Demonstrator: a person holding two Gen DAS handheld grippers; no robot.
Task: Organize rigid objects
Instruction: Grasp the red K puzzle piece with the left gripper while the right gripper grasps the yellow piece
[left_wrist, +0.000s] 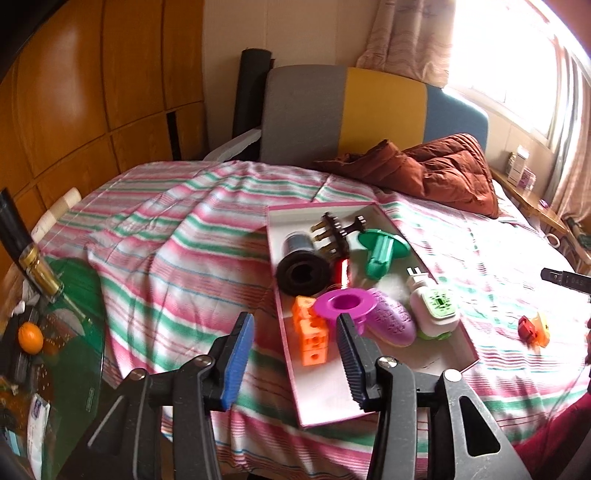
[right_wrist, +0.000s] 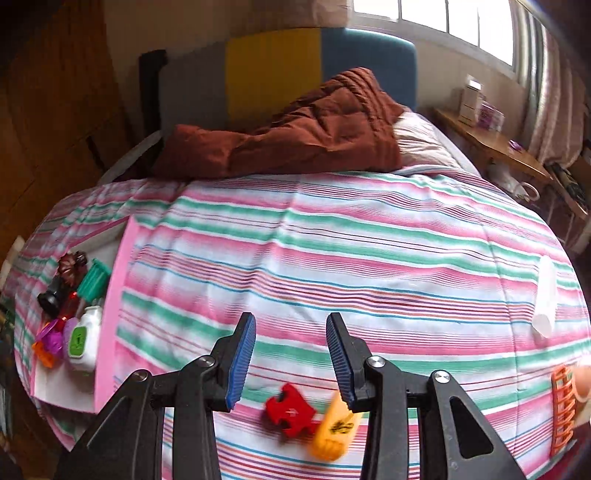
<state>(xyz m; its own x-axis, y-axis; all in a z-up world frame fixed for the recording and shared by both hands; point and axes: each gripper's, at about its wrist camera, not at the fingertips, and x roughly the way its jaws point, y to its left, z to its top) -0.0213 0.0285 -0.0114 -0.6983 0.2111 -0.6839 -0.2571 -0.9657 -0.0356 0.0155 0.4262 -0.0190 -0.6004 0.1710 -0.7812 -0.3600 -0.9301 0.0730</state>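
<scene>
Hovering with the right hand-held gripper (right_wrist: 291, 354) spread and empty above the red plastic jigsaw-shaped piece (right_wrist: 290, 410) on the striped bed cover (right_wrist: 369, 258). Left hand-held gripper (left_wrist: 295, 350) hanging spread, empty, beside the shallow pink-rimmed cardboard tray (left_wrist: 317, 398). Next, probably: lowering, pinching the piece, carrying it trayward.

Support: bed (right_wrist: 369, 236) with pink, green and white striped cover
Landmark: shallow pink tray (left_wrist: 291, 369) lying flat on cover
Beyond tray, towards headboard: rust quilt (left_wrist: 436, 166), bunched
Right of tray, apart: red piece (right_wrist: 291, 410) touching orange piece (right_wrist: 334, 432)
Far right of tray: white tube (right_wrist: 546, 299); orange lattice piece (right_wrist: 561, 410)
</scene>
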